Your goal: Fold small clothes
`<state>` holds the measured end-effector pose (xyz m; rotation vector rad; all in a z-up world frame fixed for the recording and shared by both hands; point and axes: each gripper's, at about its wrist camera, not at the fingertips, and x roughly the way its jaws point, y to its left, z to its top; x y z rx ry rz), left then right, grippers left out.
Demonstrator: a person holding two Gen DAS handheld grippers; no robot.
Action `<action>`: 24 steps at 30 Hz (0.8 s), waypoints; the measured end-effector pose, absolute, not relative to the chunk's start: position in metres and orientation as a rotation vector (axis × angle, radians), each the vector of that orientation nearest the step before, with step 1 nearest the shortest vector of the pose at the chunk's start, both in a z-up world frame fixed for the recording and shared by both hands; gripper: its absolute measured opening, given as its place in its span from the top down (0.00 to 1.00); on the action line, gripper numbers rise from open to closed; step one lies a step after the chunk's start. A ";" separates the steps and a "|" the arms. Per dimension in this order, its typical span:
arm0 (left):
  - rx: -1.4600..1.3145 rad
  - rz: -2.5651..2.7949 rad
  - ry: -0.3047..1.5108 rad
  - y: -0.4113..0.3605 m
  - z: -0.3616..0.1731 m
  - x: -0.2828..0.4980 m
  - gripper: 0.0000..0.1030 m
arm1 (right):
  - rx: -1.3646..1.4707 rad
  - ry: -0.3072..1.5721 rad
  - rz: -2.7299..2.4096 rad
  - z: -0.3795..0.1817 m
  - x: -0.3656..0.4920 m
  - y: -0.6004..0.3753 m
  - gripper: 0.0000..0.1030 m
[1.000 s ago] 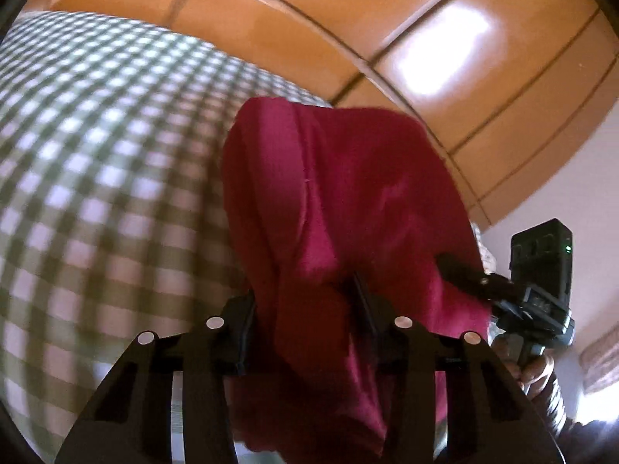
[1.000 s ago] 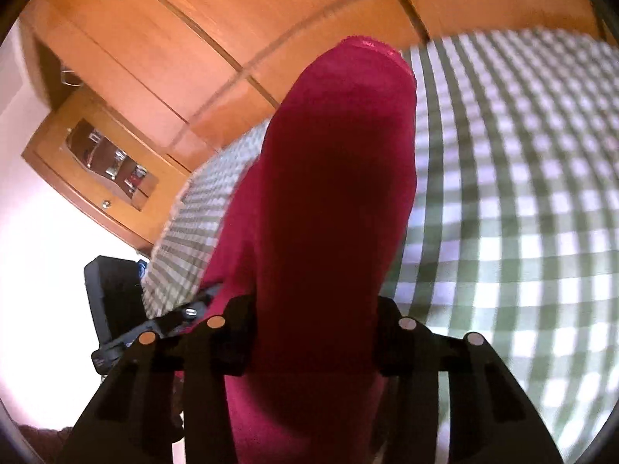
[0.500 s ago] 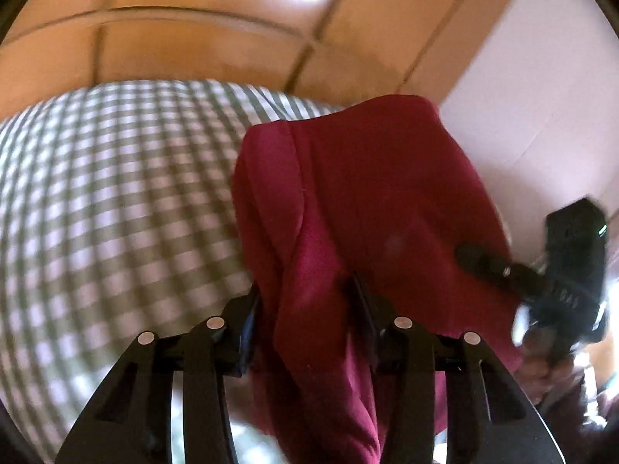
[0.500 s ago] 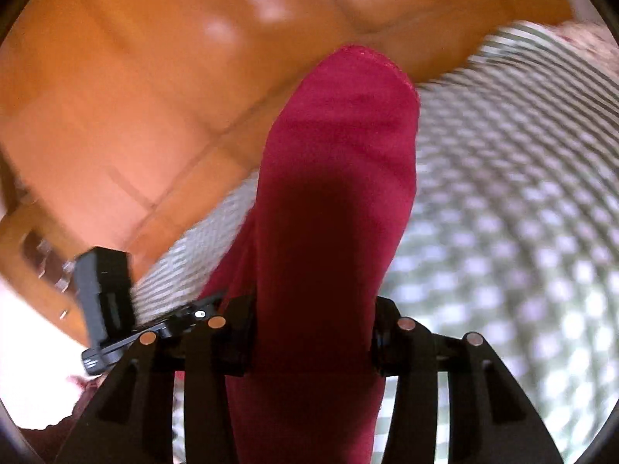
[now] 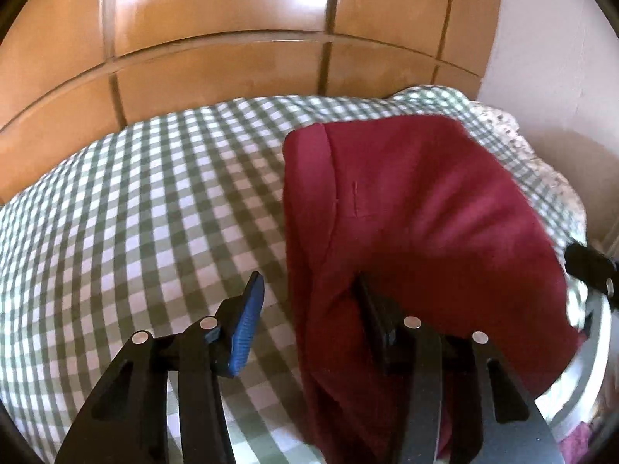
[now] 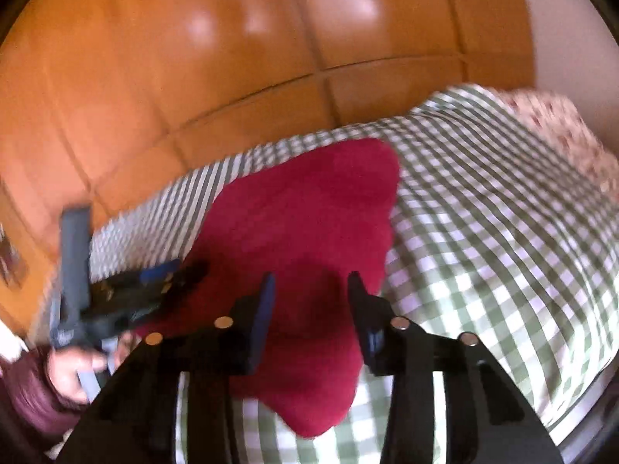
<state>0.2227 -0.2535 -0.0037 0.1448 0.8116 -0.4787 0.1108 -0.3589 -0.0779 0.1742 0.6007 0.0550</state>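
Spread across both views: a green-and-white checked bedcover (image 5: 127,208), backed by glossy wooden panels (image 5: 216,7) from nine o'clock round to one o'clock; pale wall (image 5: 557,46) at two o'clock in the left view; flowery edging (image 6: 561,127) peeking out at two o'clock in the right view.

Lying on the cover: the red garment (image 5: 406,208), filling three to five o'clock of the left view and the centre of the right one (image 6: 309,212); folded over along its near-left edge, a doubled band running from twelve down to six o'clock of the cloth; looks laid down, not hanging.

Left gripper (image 5: 309,309): jaws spread wide, blue-padded finger (image 5: 247,324) over bare cover at seven o'clock, the other finger against or on top of the cloth; nothing pinched. Right gripper (image 6: 309,301): jaws parted too, red cloth showing in the gap, no bite visible; image blurred, so contact hard to judge.

Probably light, limp, fleecy; no stiffness to speak of, likely to sag and bunch wherever unsupported; grippy rather than slippery, not fragile. Best taken at two corners of one edge, pinching through both layers at the doubled band, kept taut between the tongs; a single mid-cloth pinch likely to drag the fold apart.
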 end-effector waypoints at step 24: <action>0.071 -0.307 0.722 -0.199 0.027 0.166 0.13 | 0.154 0.631 -0.251 -0.094 0.085 -0.335 0.14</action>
